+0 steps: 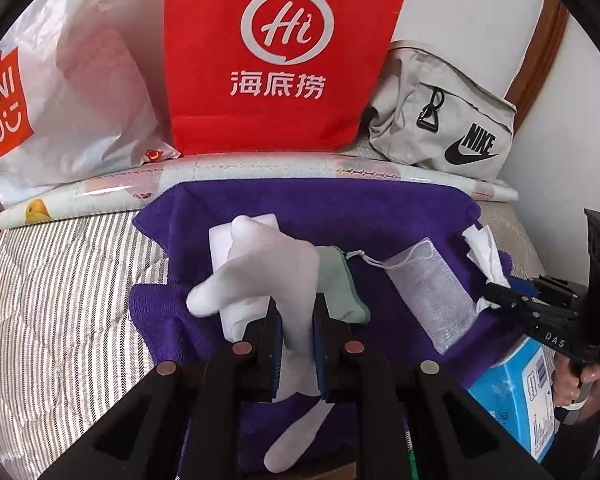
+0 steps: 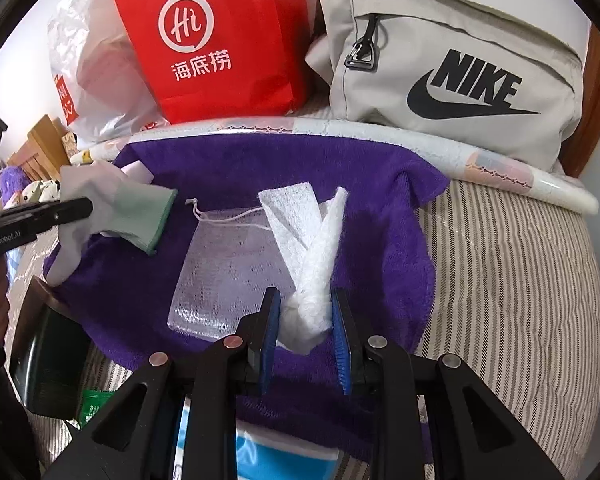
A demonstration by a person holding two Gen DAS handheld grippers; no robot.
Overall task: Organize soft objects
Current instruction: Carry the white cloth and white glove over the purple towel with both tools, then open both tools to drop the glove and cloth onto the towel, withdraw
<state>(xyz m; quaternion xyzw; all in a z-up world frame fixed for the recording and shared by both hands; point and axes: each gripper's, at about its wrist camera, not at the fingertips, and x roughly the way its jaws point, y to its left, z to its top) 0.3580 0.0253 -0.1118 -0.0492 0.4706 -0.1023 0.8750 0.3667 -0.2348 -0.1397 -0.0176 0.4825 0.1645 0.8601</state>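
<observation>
A white sock (image 1: pixel 268 264) with a pale green cuff (image 1: pixel 340 284) hangs above the purple towel (image 1: pixel 300 208), and my left gripper (image 1: pixel 297 308) is shut on its middle. In the right wrist view that gripper (image 2: pixel 80 206) comes in from the left with the sock (image 2: pixel 132 216). My right gripper (image 2: pixel 304 312) is shut on a crumpled white tissue (image 2: pixel 312 272), held just above the towel (image 2: pixel 380 240); it also shows in the left wrist view (image 1: pixel 490 294) with the tissue (image 1: pixel 484 252). A clear mesh drawstring pouch (image 2: pixel 224 272) lies flat on the towel between the two grippers.
A red paper bag (image 1: pixel 284 60), a white plastic shopping bag (image 1: pixel 72 92) and a grey Nike bag (image 2: pixel 452 60) stand along the back behind a rolled sheet (image 1: pixel 260 168). A flat white pad (image 1: pixel 224 248) lies under the sock. A blue tissue pack (image 1: pixel 508 396) sits near right on the striped mattress (image 2: pixel 520 280).
</observation>
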